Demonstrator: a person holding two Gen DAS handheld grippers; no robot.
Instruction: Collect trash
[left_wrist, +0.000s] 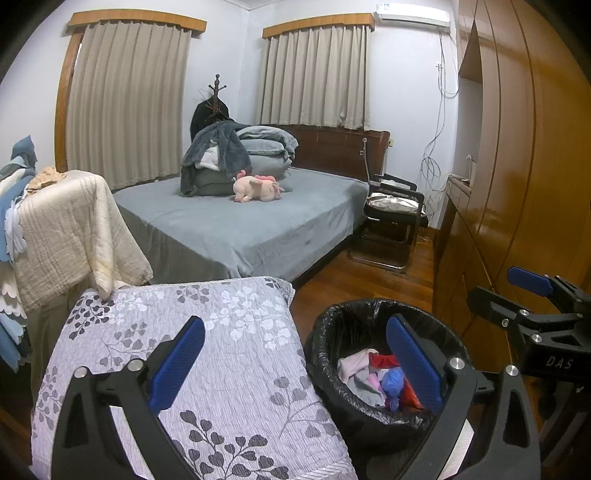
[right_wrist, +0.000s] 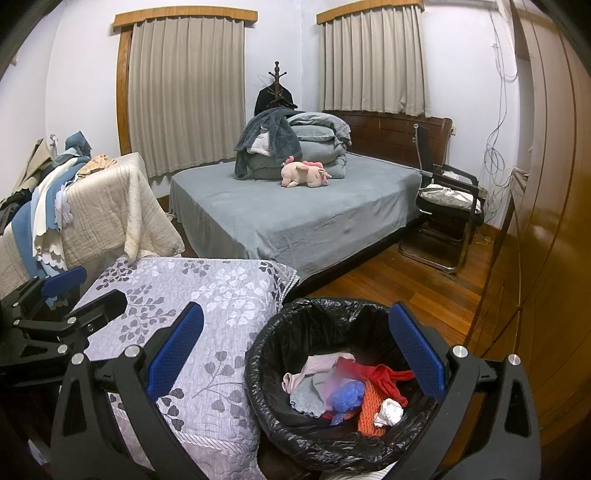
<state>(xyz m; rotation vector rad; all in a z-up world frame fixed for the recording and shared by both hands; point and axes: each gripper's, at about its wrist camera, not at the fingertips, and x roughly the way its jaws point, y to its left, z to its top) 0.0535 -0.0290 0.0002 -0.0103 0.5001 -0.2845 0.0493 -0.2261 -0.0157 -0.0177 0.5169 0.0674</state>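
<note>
Only from the right wrist, white wad (right_wrist: 388, 412) shows.

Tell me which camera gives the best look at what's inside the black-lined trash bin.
The right wrist view. It looks down into the trash bin, showing cloth scraps, a blue bag and a white crumpled paper. In the left wrist view the left gripper, open, has one blue finger across the trash bin, hiding part of the contents, and the paper isn't visible.
</note>
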